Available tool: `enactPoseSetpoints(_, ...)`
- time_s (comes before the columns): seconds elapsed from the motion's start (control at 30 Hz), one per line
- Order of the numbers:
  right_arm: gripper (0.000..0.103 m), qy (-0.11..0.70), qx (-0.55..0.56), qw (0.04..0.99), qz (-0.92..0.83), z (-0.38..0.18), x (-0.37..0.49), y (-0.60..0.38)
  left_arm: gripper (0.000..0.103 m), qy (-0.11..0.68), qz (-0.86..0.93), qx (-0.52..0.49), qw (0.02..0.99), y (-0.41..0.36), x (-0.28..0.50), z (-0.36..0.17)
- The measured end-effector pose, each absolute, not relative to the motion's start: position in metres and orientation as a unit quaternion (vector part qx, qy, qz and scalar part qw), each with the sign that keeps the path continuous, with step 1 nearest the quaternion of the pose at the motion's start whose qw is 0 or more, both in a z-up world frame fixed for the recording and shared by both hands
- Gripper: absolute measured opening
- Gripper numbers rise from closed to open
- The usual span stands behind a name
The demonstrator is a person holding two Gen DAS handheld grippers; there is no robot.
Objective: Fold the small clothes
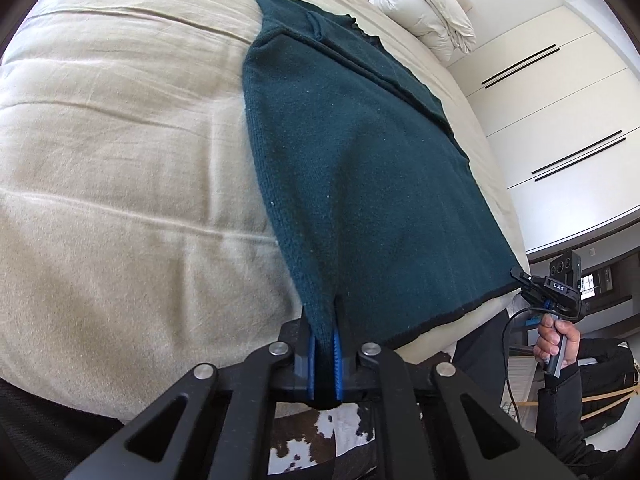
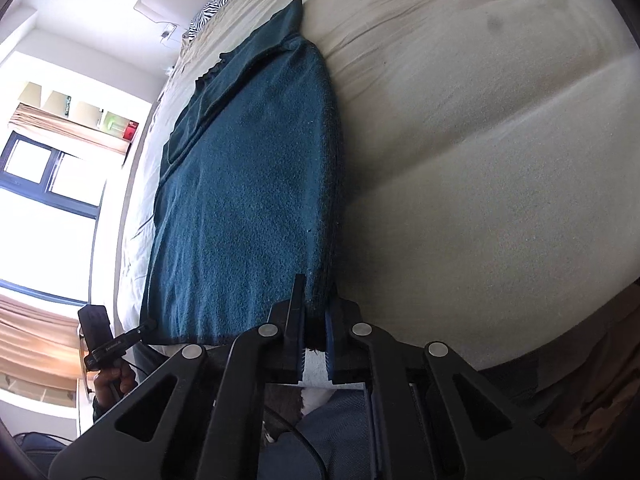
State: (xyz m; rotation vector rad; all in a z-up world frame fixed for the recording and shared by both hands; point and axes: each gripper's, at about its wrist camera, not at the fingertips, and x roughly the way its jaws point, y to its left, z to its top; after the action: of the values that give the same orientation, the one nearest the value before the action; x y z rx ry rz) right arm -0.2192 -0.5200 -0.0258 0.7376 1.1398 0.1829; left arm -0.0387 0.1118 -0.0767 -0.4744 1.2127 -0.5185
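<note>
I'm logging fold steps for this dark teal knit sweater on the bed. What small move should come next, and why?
Probably lift both near corners and carry them toward the far end. The left tongs and right tongs are each shut on a hem corner of the dark teal knit sweater, which lies flat along the beige bedcover with its sleeves already folded in.

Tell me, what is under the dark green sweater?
The dark green sweater lies on a beige bedcover, which shows all around it. The cover directly beneath is hidden by the knit, so anything lying there cannot be seen.
</note>
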Motion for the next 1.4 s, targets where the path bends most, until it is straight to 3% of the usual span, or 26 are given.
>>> enactPoseSetpoints(0.63, 0.006, 0.395, 0.428, 0.799, 0.152, 0.037, -0.153, -0.512, 0.008, 0.442, -0.309, -0.37, 0.757, 0.138, 0.017, -0.015)
enactPoseSetpoints(1.4, 0.006, 0.37, 0.41, 0.827, 0.101, 0.046, 0.056, -0.523, 0.008, 0.398, -0.261, -0.462, 0.748, 0.162, 0.211, -0.022)
